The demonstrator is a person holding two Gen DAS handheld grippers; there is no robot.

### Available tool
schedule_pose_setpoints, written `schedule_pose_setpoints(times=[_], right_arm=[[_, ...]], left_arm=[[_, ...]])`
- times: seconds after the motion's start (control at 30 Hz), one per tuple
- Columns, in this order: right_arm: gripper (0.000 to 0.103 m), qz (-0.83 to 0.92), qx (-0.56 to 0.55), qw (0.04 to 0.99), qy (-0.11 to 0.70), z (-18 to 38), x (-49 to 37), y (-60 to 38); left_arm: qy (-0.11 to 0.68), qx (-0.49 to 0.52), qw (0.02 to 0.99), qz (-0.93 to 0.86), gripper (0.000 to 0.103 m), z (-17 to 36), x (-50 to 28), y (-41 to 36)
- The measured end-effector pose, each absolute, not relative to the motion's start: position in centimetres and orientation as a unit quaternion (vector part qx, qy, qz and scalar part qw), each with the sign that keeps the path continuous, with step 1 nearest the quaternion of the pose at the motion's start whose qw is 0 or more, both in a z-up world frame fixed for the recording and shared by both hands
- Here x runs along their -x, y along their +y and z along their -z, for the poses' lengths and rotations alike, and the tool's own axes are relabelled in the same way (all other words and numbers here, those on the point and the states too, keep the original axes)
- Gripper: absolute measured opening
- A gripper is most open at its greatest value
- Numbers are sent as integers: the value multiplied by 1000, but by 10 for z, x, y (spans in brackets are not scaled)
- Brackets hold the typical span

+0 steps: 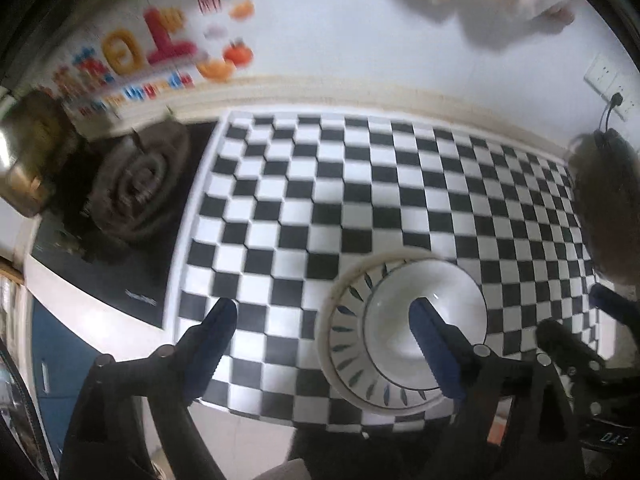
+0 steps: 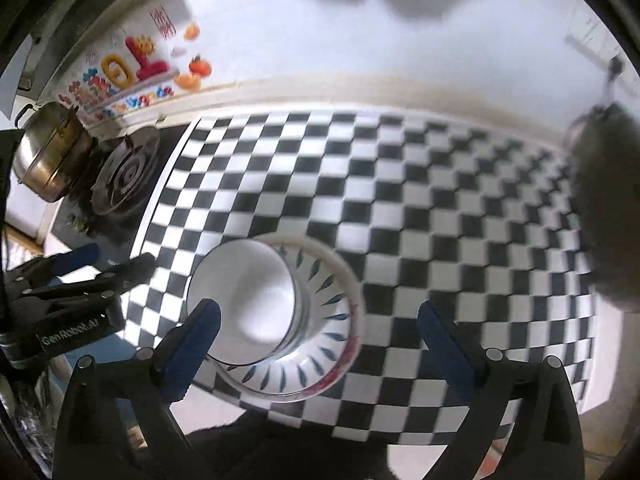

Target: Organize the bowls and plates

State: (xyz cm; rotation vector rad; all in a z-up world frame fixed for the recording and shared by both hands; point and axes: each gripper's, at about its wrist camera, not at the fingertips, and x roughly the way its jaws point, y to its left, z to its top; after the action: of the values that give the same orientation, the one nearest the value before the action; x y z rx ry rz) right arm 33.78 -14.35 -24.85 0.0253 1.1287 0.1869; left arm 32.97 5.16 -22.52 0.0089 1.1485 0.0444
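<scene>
- Your left gripper [image 1: 324, 332] is released, fingers spread wide with nothing between them; one blue pad hangs above the white bowl [image 1: 404, 320] without pressing on it.
- Your right gripper [image 2: 320, 340] is likewise released and empty, well above the stack.
- The white bowl sits nested inside the leaf-patterned plate [image 2: 336, 304], both resting on the checkered mat [image 1: 360, 184] covering the worktop, near its front edge at about 5 o'clock in the left wrist view.
- The bowl stands inside the plate probably so the pair takes one spot, stable and centred.
- At 9 o'clock off the mat lie the gas burner [image 2: 126, 172] and a steel pot [image 2: 48, 152]; keep clear of both.
- The stacking looks done, as far as this blur lets you judge.
</scene>
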Motion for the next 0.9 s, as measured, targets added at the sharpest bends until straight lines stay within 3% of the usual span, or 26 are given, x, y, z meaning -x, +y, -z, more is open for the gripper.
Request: schedule_pose_setpoints(times=[0.9], right_arm=[[101,-40,-19,933,358,91,-165,-170]], left_arm=[[381,-26,924,-26,92,85,-167,18]])
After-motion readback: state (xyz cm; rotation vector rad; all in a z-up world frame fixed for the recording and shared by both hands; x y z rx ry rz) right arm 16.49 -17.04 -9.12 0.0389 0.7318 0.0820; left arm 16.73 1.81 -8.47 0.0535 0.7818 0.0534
